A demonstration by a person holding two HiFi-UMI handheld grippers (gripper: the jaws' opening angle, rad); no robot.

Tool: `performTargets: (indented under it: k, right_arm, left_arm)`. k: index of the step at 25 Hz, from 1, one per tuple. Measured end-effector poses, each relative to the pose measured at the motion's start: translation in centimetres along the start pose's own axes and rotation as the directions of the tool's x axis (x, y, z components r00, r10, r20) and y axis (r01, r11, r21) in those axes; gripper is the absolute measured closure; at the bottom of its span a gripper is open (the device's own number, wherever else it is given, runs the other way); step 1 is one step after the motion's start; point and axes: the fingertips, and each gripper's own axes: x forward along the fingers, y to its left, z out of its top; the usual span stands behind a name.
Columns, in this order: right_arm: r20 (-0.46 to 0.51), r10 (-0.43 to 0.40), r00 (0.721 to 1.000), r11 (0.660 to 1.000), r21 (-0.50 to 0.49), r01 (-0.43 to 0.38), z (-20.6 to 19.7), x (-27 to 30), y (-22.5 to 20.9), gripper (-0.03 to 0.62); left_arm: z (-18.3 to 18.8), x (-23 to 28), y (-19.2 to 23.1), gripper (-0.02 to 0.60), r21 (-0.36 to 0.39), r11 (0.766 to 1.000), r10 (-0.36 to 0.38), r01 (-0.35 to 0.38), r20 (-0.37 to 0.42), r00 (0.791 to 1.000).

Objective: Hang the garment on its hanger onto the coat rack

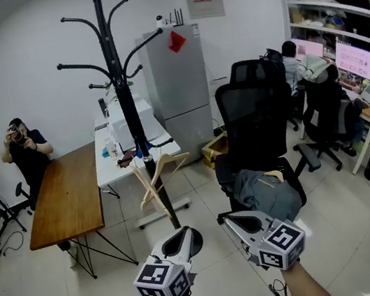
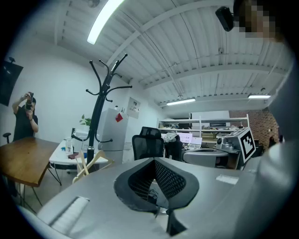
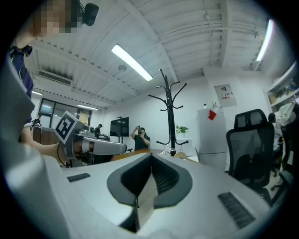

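A black coat rack [image 1: 117, 85] with curved hooks stands in the middle of the room, also visible in the left gripper view [image 2: 98, 116] and the right gripper view [image 3: 170, 116]. Bare wooden hangers [image 1: 159, 180] lean against its pole low down. A grey-blue garment [image 1: 268, 194] lies bunched on the seat of a black office chair [image 1: 257, 113], with a tan piece showing at its top. My left gripper [image 1: 188, 232] and right gripper [image 1: 229, 219] are held side by side near me. Both are shut, empty, and well short of the rack and the chair.
A brown wooden table [image 1: 65, 193] and a white table [image 1: 125, 147] stand left of the rack, with a grey fridge [image 1: 178, 88] behind. A person [image 1: 25, 147] stands at the far left with a camera. People sit at desks [image 1: 314, 78] on the right.
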Motion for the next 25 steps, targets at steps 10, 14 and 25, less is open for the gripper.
performTargets:
  k: [10, 14, 25]
  right_arm:
    - [0.0, -0.188, 0.982, 0.982, 0.018, 0.188, -0.5, -6.5, -8.8, 0.594]
    - [0.013, -0.265, 0.964, 0.963, 0.051, 0.264, -0.7, -10.9, -14.0, 0.594]
    - [-0.032, -0.37, 0.928, 0.929, -0.018, 0.37, -2.1, -18.9, -27.9, 0.594]
  left_arm:
    - [-0.5, 8.1, -5.8, 0.578, 0.033, 0.988, -0.149, 0.151, -0.045, 0.988]
    - [-0.8, 13.0, -10.1, 0.577, 0.025, 0.977, -0.21, 0.212, -0.069, 0.975]
    - [-1.0, 26.9, -19.1, 0.578, 0.013, 0.965, -0.261, 0.263, -0.057, 0.964]
